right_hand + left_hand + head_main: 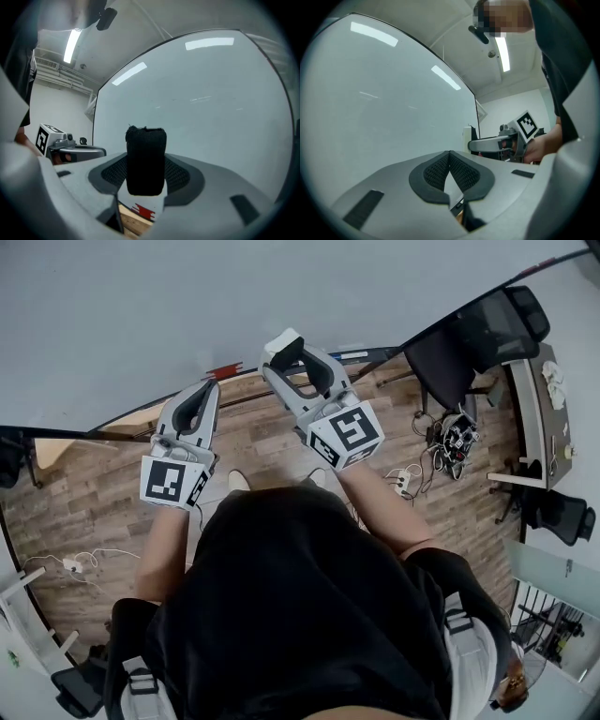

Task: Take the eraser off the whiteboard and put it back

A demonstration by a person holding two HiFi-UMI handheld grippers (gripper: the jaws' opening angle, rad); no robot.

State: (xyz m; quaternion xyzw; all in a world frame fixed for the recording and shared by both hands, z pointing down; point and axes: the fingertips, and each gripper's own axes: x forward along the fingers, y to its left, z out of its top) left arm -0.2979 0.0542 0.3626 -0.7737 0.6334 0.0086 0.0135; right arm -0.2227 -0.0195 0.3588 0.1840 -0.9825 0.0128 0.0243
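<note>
The whiteboard (141,315) fills the top of the head view and stands close in front of both grippers. My right gripper (287,352) points level at it and is shut on the black felt eraser (146,150), which stands upright between the pads (177,176) and juts past the tips. In the head view the eraser (282,341) shows at the jaw tips, just off the board. My left gripper (208,390) is level beside it to the left, shut with nothing in it; its mesh pads (461,171) meet. The right gripper (497,143) also shows in the left gripper view.
The board's lower ledge (234,371) with a red mark runs below the grippers. A black office chair (469,338) and a desk (544,418) stand at the right. Power strips and cables (403,482) lie on the wooden floor (84,502).
</note>
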